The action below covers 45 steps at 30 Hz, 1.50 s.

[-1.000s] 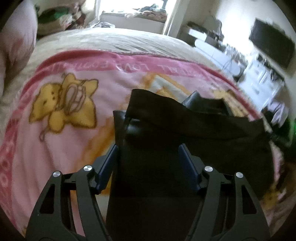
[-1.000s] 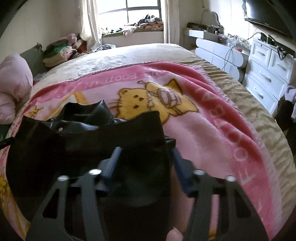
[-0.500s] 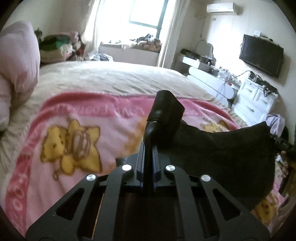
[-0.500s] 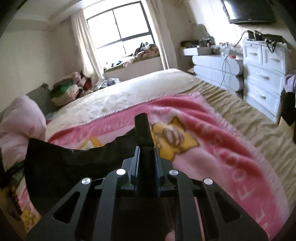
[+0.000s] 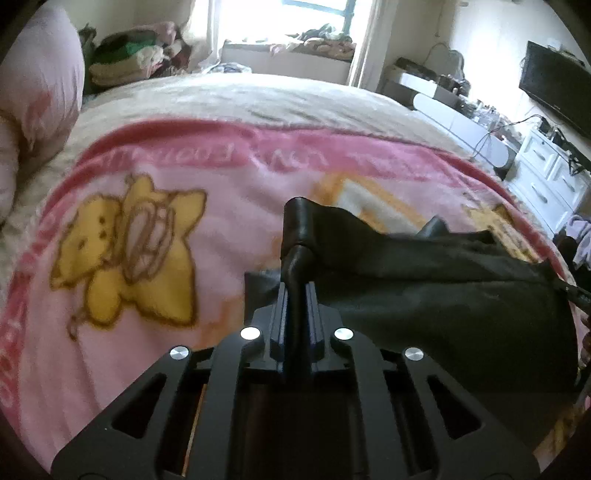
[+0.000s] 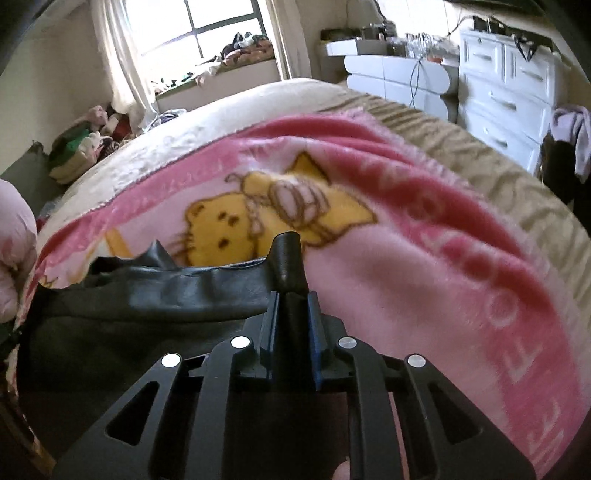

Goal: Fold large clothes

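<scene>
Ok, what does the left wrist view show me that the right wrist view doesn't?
Left only: the wall television and the left gripper, shut on the black garment.
Right only: the window panes, a fingertip at the bottom edge, and the right gripper clamping that garment's other corner.
Both: the pink cartoon blanket, the white dresser, clothes piled by the window.

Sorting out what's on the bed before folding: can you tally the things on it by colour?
Black: 1, the garment, held by both grippers
Pink: 2, the cartoon blanket and the pillow
Beige: 1, the bedspread
Total: 4
</scene>
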Each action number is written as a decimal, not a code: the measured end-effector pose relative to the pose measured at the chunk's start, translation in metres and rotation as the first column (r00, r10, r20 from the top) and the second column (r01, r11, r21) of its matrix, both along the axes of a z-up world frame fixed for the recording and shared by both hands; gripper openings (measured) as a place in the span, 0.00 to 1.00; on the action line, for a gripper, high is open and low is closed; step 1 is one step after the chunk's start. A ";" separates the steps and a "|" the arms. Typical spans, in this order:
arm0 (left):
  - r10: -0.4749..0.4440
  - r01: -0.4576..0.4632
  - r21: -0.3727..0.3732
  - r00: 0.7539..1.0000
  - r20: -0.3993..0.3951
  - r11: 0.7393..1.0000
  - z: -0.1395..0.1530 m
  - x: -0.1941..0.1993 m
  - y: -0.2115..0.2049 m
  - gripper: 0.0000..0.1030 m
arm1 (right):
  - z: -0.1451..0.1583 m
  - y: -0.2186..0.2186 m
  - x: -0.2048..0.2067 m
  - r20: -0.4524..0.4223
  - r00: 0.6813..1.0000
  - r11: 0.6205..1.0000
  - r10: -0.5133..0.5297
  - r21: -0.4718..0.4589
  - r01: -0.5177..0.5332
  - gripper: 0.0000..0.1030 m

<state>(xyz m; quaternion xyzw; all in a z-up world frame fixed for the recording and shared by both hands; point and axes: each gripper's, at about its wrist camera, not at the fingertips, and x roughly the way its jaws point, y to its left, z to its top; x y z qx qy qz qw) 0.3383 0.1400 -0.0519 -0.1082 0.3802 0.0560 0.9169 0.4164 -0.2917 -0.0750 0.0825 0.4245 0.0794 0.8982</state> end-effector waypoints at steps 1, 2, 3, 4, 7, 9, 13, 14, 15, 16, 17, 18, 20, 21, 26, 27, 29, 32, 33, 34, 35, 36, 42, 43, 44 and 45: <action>0.004 -0.004 -0.007 1.000 -0.001 1.000 -0.004 0.000 0.001 0.05 | -0.003 0.000 0.000 -0.006 1.000 1.000 -0.001 0.000 0.001 0.15; 0.009 -0.009 -0.015 1.000 -0.004 1.000 -0.007 0.000 0.003 0.06 | -0.004 0.001 0.000 -0.010 1.000 1.000 -0.002 -0.001 0.002 0.16; 0.012 -0.012 -0.024 1.000 -0.008 1.000 -0.010 0.000 0.004 0.08 | -0.008 0.001 0.002 -0.021 1.000 1.000 -0.005 -0.004 0.005 0.17; 0.018 -0.018 -0.035 1.000 -0.008 0.999 -0.014 0.000 0.007 0.09 | -0.010 0.002 0.002 -0.029 1.000 1.000 -0.009 -0.006 0.009 0.17; 0.033 -0.033 -0.053 0.999 -0.007 0.998 -0.018 -0.002 0.009 0.17 | -0.018 0.003 0.003 -0.048 0.999 1.000 -0.013 -0.018 0.012 0.19; 0.047 -0.048 -0.058 0.999 -0.014 0.997 -0.014 -0.004 0.011 0.30 | -0.017 0.003 0.003 -0.052 0.999 1.000 -0.013 -0.022 0.012 0.20; 0.060 -0.060 -0.078 0.998 0.000 0.995 0.002 -0.015 0.015 0.63 | -0.004 -0.002 -0.004 -0.051 0.999 1.000 -0.002 0.000 0.002 0.33; 0.057 -0.056 -0.074 0.998 0.002 0.996 0.006 -0.018 0.014 0.65 | 0.000 -0.003 -0.007 -0.045 0.999 1.000 0.002 0.006 -0.002 0.50; 0.045 -0.044 -0.069 0.999 0.017 0.997 0.012 -0.023 0.013 0.70 | 0.007 -0.006 -0.015 -0.042 0.999 1.000 -0.004 -0.005 0.004 0.65; 0.037 -0.036 -0.059 0.999 0.026 0.998 0.016 -0.028 0.012 0.74 | 0.011 -0.009 -0.020 -0.035 0.999 1.000 -0.003 0.000 0.003 0.66; 0.035 -0.033 -0.048 0.999 0.030 0.998 0.020 -0.033 0.012 0.79 | 0.017 -0.013 -0.029 -0.020 1.000 1.000 0.009 0.026 -0.008 0.66; 0.027 -0.025 -0.048 0.999 0.036 0.999 0.023 -0.037 0.012 0.82 | 0.020 -0.016 -0.035 -0.017 1.000 0.999 0.017 0.038 -0.016 0.70; 0.008 -0.005 -0.071 0.999 0.046 0.997 0.025 -0.050 0.014 0.86 | 0.026 -0.021 -0.050 -0.017 0.999 0.998 0.038 0.051 -0.037 0.73; 0.005 -0.001 -0.084 0.999 0.047 0.996 0.024 -0.055 0.015 0.88 | 0.028 -0.024 -0.060 -0.011 0.999 0.997 0.050 0.059 -0.049 0.75; -0.010 0.009 -0.249 1.000 -0.003 0.968 0.001 -0.071 0.026 0.89 | 0.021 -0.039 -0.102 -0.047 0.994 0.989 0.096 0.120 -0.089 0.76; -0.015 0.013 -0.283 1.000 -0.004 0.959 -0.002 -0.073 0.027 0.89 | 0.018 -0.041 -0.107 -0.057 0.994 0.987 0.095 0.135 -0.086 0.76; -0.028 0.025 -0.339 1.000 -0.005 0.940 -0.008 -0.078 0.027 0.89 | 0.011 -0.046 -0.117 -0.074 0.992 0.979 0.100 0.188 -0.085 0.75; -0.045 0.037 -0.366 0.999 -0.015 0.930 -0.015 -0.084 0.021 0.89 | 0.003 -0.048 -0.126 -0.101 0.989 0.969 0.111 0.233 -0.085 0.66; -0.049 0.038 -0.371 0.999 -0.020 0.928 -0.016 -0.085 0.020 0.89 | 0.000 -0.048 -0.126 -0.107 0.988 0.967 0.114 0.240 -0.085 0.63; -0.050 0.034 -0.379 0.998 -0.034 0.925 -0.020 -0.086 0.017 0.89 | -0.004 -0.047 -0.127 -0.118 0.986 0.964 0.119 0.251 -0.087 0.61; -0.054 0.032 -0.384 0.997 -0.048 0.923 -0.023 -0.087 0.014 0.89 | -0.008 -0.046 -0.126 -0.131 0.983 0.958 0.130 0.271 -0.091 0.52; -0.058 0.030 -0.386 0.997 -0.060 0.922 -0.026 -0.087 0.011 0.87 | -0.012 -0.045 -0.126 -0.139 0.980 0.951 0.140 0.295 -0.094 0.45; -0.040 0.010 -0.337 0.996 -0.080 0.941 -0.019 -0.100 -0.006 0.60 | 0.002 -0.034 -0.140 -0.098 0.981 0.959 0.165 0.249 -0.137 0.20; -0.043 0.014 -0.345 0.996 -0.077 0.939 -0.017 -0.104 -0.006 0.58 | 0.006 -0.033 -0.143 -0.091 0.983 0.965 0.160 0.226 -0.136 0.20; -0.045 0.018 -0.359 0.997 -0.067 0.933 -0.015 -0.110 -0.005 0.57 | 0.008 -0.032 -0.146 -0.090 0.984 0.969 0.153 0.207 -0.132 0.20; -0.047 0.021 -0.368 0.997 -0.061 0.929 -0.014 -0.115 -0.004 0.56 | 0.010 -0.033 -0.151 -0.095 0.985 0.976 0.144 0.178 -0.126 0.20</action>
